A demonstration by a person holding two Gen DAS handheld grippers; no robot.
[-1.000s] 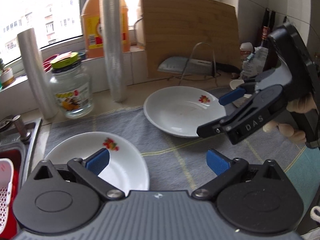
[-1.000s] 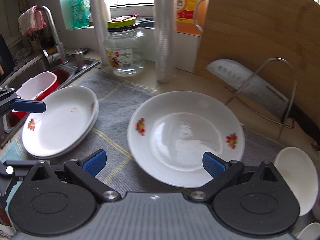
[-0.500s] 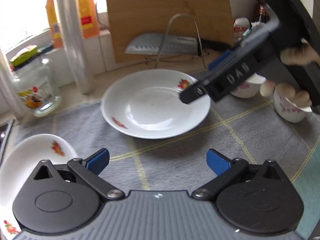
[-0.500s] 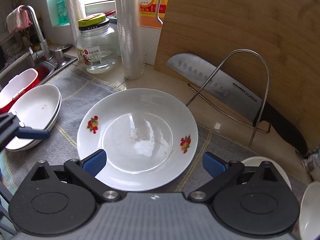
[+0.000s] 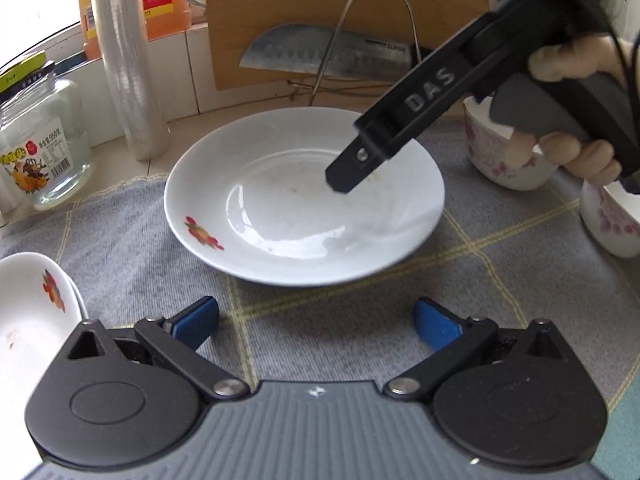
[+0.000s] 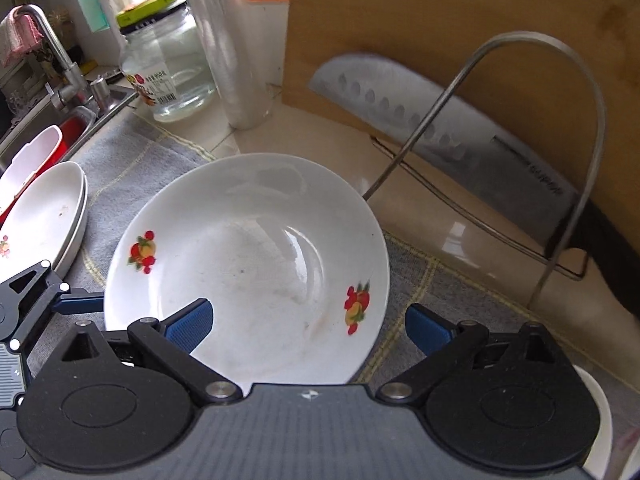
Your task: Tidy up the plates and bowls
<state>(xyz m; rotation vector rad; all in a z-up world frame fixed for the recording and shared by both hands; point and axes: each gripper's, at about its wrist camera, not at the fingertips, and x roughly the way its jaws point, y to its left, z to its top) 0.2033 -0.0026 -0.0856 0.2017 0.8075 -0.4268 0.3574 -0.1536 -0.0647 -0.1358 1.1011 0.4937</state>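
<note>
Lying flat on the grey checked cloth (image 5: 120, 248) is the white plate (image 5: 304, 200) with small fruit prints on its rim, a few faint smears marking its well. In the right wrist view the same plate (image 6: 248, 256) fills the middle of the frame, with its near edge passing beneath the right gripper (image 6: 308, 324), whose blue-padded fingers stand wide apart: one pad sits over the plate's near left rim, the other over the cloth just off its right edge. Whether either pad touches the plate cannot be told. From the left wrist view, the right gripper (image 5: 348, 176) reaches in from the upper right, held by a hand (image 5: 576, 120), its black finger tip hanging above the plate's well.

The left gripper (image 5: 316, 320) hovers over the cloth just short of the plate's near rim, its fingers also spread and holding nothing.

To the left, two stacked plates (image 6: 44, 216) rest at the cloth's edge beside the sink (image 6: 76, 120). To the right stand two floral bowls (image 5: 504, 156). Behind the plate, on the counter, a cleaver (image 6: 440, 120) lies in a wire rack (image 6: 560, 152) against a wooden cutting board (image 6: 420, 12), with a roll of cling film (image 5: 128, 72) and a glass jar (image 5: 40, 140) further left.
</note>
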